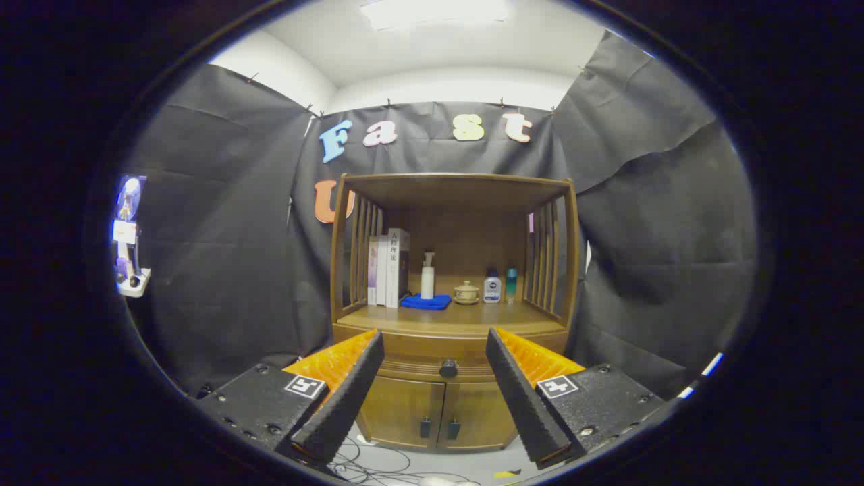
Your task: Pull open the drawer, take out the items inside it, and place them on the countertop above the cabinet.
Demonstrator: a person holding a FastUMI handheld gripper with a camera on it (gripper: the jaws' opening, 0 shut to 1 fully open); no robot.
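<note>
Gripper [435, 344] spread wide, empty, short of shut drawer [432, 368]; small round knob [448, 368] looks the rigid pinch point.

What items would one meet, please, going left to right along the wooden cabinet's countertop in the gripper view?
Upright books → white pump bottle standing on a blue cloth → small beige lidded pot → white bottle with dark label → teal bottle.

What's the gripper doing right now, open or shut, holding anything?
Gripper: jaws open, holding nothing, short of the brown wooden cabinet, with the closed drawer's round dark knob beyond and between them.
</note>
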